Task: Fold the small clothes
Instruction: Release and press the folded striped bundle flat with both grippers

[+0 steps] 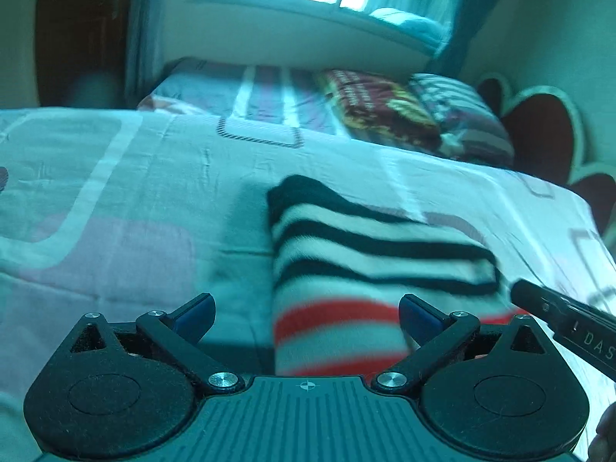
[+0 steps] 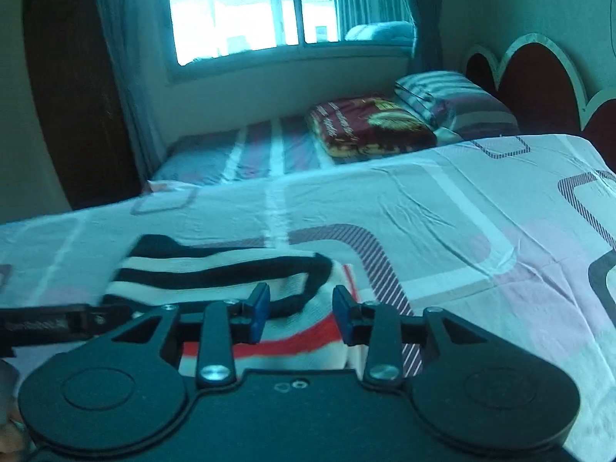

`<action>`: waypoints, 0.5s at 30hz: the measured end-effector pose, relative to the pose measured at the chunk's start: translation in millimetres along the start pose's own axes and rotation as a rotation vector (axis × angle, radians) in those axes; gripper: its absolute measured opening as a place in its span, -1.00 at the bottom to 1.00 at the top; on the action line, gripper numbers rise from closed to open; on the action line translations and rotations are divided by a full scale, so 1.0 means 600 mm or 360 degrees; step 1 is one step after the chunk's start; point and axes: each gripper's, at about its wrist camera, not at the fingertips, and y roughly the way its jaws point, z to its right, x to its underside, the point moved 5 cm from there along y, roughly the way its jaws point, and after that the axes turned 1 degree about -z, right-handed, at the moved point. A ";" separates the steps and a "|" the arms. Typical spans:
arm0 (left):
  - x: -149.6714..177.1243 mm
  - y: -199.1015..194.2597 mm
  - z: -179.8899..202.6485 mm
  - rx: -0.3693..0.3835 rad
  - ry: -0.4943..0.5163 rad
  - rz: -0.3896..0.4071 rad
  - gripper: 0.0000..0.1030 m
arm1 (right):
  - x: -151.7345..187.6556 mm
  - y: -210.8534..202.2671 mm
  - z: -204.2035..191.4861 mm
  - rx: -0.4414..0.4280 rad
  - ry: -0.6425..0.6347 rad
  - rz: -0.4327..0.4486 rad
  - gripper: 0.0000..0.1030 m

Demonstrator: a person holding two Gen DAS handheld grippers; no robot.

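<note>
Striped garment (image 1: 369, 269), folded, lies flat on the bed (image 1: 134, 200) directly ahead of both grippers. Left gripper (image 1: 307, 317) stands wide open, nothing between its jaws. Right gripper (image 2: 301, 313) is partly open above the garment's red band, pads clear of the cloth. Farther back: maroon blanket (image 2: 365, 129), pillow (image 2: 454, 100), window (image 2: 246, 7).
</note>
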 end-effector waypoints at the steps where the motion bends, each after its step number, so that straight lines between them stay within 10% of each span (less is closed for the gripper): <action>1: 0.009 -0.009 0.003 0.0006 0.0019 -0.0001 0.96 | 0.008 -0.012 -0.007 -0.0006 -0.0024 0.0007 -0.30; 15: 0.050 0.002 0.008 -0.0052 0.0066 -0.0033 1.00 | 0.061 0.015 -0.007 0.0109 -0.0179 -0.0076 -0.49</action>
